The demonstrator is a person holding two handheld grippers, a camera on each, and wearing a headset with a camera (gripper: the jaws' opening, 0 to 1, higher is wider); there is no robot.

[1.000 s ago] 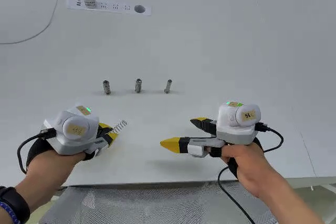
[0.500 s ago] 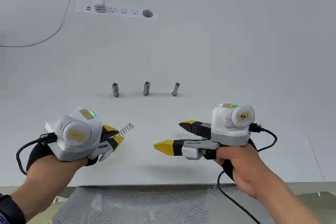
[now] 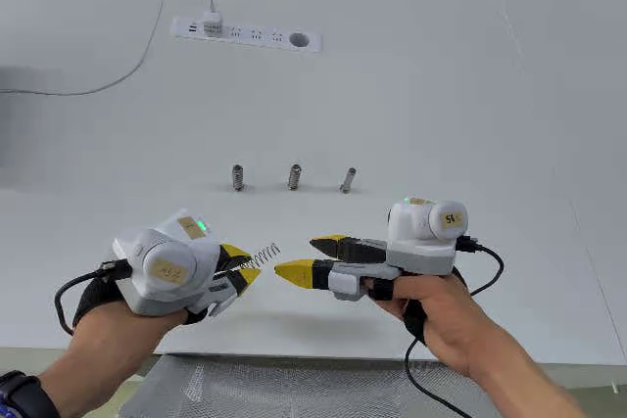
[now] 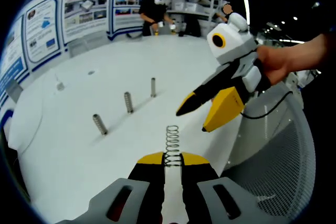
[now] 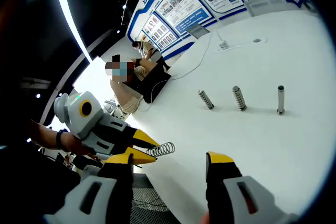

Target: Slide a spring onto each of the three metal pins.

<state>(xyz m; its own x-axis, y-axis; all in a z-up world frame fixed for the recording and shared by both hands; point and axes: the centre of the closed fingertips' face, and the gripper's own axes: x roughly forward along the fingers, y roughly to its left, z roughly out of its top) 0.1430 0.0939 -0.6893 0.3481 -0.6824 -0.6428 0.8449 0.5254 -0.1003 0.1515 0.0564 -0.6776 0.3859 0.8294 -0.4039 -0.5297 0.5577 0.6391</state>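
Left gripper (image 3: 245,267) over the near edge of the tabletop (image 3: 470,124), jaws clamped on one end of a spring (image 3: 263,255); the rest sticks out rightward. Right gripper (image 3: 296,255) just beside it, jaws wide apart, holding nothing, tips near the spring's free end, not touching. Mid-tabletop, row of three pins: left pin (image 3: 237,177) and middle pin (image 3: 294,176) each carry a spring, right pin (image 3: 348,180) bare. Power strip (image 3: 245,33) lies near the far edge, well beyond the pins
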